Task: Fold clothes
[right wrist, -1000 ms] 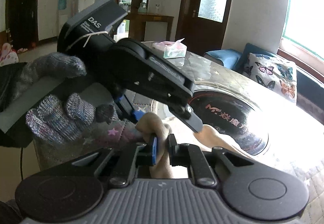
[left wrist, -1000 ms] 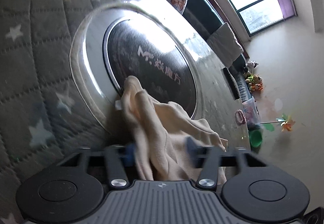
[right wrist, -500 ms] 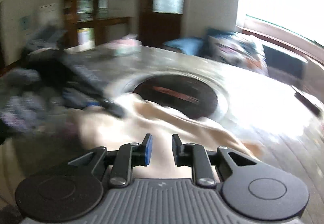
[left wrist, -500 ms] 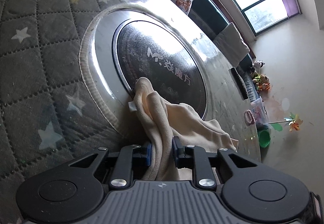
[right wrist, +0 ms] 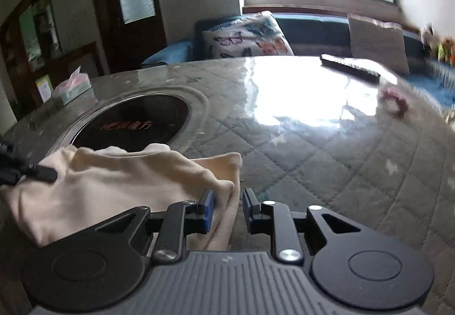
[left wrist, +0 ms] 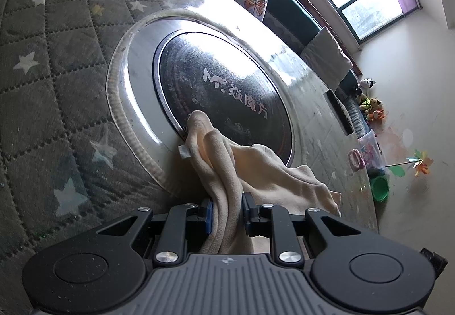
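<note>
We've clamped left gripper (left wrist: 227,212) on cream garment (left wrist: 227,172), lower centre; right gripper (right wrist: 227,211) released, swung aside, jaws parted beside hem—regrasp next.

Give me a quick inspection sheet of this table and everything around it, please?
Surface: table under a grey quilted star-print cover and glossy clear sheet; round black heater plate in a metal ring.
Job's things: cream garment, bunched beside the plate, its edge overlapping the plate.
Clutter: tissue box, black remote, pink scrunchie.
Grippers: left gripper shut on a garment fold; right gripper has a gap between its pads, cloth edge inside touching only one; grip unclear.
Cables: nothing seen.
Surroundings: butterfly cushion, bench seat under windows, dark wooden door, toys and a green cup on the floor.
</note>
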{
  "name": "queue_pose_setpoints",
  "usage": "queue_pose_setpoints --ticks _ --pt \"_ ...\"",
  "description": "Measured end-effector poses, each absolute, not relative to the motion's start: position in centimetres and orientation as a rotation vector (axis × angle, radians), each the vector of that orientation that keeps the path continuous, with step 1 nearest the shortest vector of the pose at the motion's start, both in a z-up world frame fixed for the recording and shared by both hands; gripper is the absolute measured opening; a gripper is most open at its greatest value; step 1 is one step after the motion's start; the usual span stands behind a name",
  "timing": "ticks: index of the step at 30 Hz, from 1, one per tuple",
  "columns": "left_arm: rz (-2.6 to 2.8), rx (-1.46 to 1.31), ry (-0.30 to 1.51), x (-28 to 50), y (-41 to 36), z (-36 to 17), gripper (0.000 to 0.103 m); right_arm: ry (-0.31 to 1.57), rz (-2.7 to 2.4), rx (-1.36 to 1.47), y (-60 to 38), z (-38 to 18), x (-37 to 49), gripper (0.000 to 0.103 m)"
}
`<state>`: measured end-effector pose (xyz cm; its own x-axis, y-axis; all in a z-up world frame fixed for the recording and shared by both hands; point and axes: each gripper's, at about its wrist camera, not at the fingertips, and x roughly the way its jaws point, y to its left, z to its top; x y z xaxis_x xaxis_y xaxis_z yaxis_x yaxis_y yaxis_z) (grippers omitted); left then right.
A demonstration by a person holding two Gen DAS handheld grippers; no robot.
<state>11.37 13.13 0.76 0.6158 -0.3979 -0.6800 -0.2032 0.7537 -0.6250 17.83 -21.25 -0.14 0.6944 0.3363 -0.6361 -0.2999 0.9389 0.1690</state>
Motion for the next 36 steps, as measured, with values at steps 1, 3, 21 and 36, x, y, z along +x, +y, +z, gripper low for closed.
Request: queue_pose_setpoints --ticks 1,3,21,36 --pt "-0.122 -0.727 0.922 11.4 13.0 0.8 0.022 0.727 0.364 0.08 -21.4 -0.3 18.0 0.021" --pt "-0.121 -0.713 0.921 11.4 12.8 1.0 0.02 0.726 0.381 0.109 -21.5 -0.5 18.0 0.022" --pt "-0.351 -0.518 0.857 18.2 1.1 7.0 0.014 0.542 0.233 0.14 -28.3 4.8 16.4 0.006" --pt "-0.479 -0.338 0.897 26.6 -12.2 5.1 0.017 0.542 -0.041 0.108 -38.6 5.5 20.9 0.006"
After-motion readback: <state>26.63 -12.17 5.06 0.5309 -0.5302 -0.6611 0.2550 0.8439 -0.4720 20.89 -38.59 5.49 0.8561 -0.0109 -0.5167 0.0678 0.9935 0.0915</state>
